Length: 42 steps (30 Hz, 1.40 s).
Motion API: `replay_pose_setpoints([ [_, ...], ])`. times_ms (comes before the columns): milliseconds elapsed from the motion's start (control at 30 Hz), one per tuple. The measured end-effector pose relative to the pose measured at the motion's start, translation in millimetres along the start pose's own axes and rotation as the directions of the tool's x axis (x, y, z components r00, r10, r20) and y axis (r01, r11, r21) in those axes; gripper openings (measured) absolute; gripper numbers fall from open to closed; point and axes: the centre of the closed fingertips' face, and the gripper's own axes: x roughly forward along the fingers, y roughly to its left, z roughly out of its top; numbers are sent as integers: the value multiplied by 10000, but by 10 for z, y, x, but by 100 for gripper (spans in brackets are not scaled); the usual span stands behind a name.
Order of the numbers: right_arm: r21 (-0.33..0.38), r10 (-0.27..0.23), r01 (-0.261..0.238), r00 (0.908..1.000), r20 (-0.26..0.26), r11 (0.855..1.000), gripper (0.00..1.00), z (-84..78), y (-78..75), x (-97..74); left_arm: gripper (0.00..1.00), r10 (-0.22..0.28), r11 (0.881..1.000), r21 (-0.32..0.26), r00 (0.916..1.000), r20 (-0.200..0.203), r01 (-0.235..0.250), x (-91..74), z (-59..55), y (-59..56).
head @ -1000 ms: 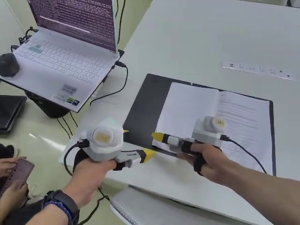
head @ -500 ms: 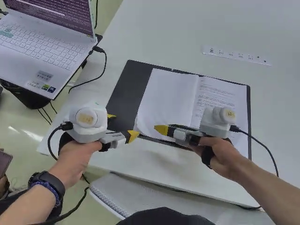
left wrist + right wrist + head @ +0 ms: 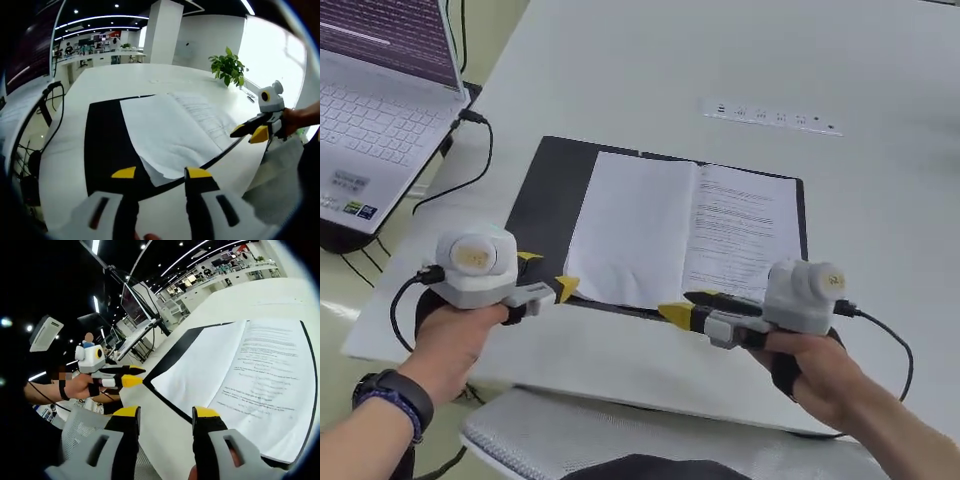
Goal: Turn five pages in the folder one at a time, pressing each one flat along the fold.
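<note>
Head view: an open folder (image 3: 545,200) lies on a white surface (image 3: 650,60). It has a black cover, a blank page (image 3: 630,225) on its left half and a printed page (image 3: 745,235) on its right. The fold (image 3: 692,230) runs between them. The left tongs (image 3: 548,273) hover just beside the folder's near left corner. The right tongs (image 3: 685,307) hover over the near edge, below the fold. Neither touches paper. A laptop (image 3: 370,110) sits far left and a power strip (image 3: 770,117) lies beyond the folder.

Left gripper view: we look along the left tongs (image 3: 161,173). Their yellow tips are parted, with nothing between them. They aim at the blank page's near corner, which curls slightly off the cover. The right tongs (image 3: 250,132) come in from the right, near the folder's edge.

Right gripper view: the right tongs (image 3: 166,412) are likewise released, tips apart and bare. The printed page spreads ahead and to the right. The left tongs (image 3: 132,376) hang beyond the folder's far corner.

We judge this to be the pause before a page turn. No sheet is lifted, and we cannot tell how many have been turned. Next, the right tongs should pinch one single sheet at the printed page's near edge and carry it leftward over the fold. Then the tongs should press it flat along that fold.
</note>
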Motion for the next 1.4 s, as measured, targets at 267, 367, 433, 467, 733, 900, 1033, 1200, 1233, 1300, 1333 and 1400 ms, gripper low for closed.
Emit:
replay_pose_setpoints([
  [267, 293, -288, 278, 9990, 351, 9992, 38, -27, -42, -198, 17, -203, 9997, -94, 9997, 105, 204, 151, 79, -99],
  [367, 391, -338, 321, 9985, 441, 9987, 38, -30, -47, -242, 11, -295, 9996, 15, 9996, -2, 295, 262, 74, -131],
  [433, 436, -442, 423, 9980, 447, 9982, 37, -37, -62, -268, 7, -236, 9997, 33, 9997, -105, 237, 339, 38, -124],
  [467, 474, -486, 464, 9977, 473, 9978, 37, -38, -66, -281, 4, -157, 9998, 149, 9997, -173, 160, 378, 10, -114],
  [733, 755, -703, 656, 9957, 608, 9950, 33, -54, -141, -356, 0, -207, 9994, -281, 9986, -486, 193, 499, -170, -87],
  [900, 733, -690, 657, 9966, 439, 9951, 33, -92, -131, -335, 0, 182, 9982, -546, 9958, -899, -232, 526, -343, 1],
  [1033, 763, -617, 585, 9973, 401, 9954, 32, -102, -101, -277, 0, 268, 9996, -76, 9960, -849, -276, 490, -322, 2],
  [1200, 569, -619, 605, 9978, 217, 9965, 31, -116, -135, -186, 0, 256, 9989, -365, 9965, -797, -286, 481, -327, 18],
  [1233, 573, -614, 600, 9978, 233, 9966, 30, -103, -154, -162, 0, 271, 9990, -345, 9966, -775, -299, 481, -327, 13],
  [1300, 629, -614, 595, 9977, 288, 9962, 29, -75, -190, -120, 0, 290, 9988, -368, 9968, -746, -318, 476, -324, 10],
  [1333, 632, -618, 598, 9976, 300, 9962, 28, -60, -197, -105, 0, 294, 9987, -398, 9968, -739, -324, 472, -324, 8],
  [1400, 560, -580, 560, 9978, 337, 9969, 27, -13, -209, -63, 0, 311, 9985, -433, 9968, -739, -344, 473, -325, 8],
])
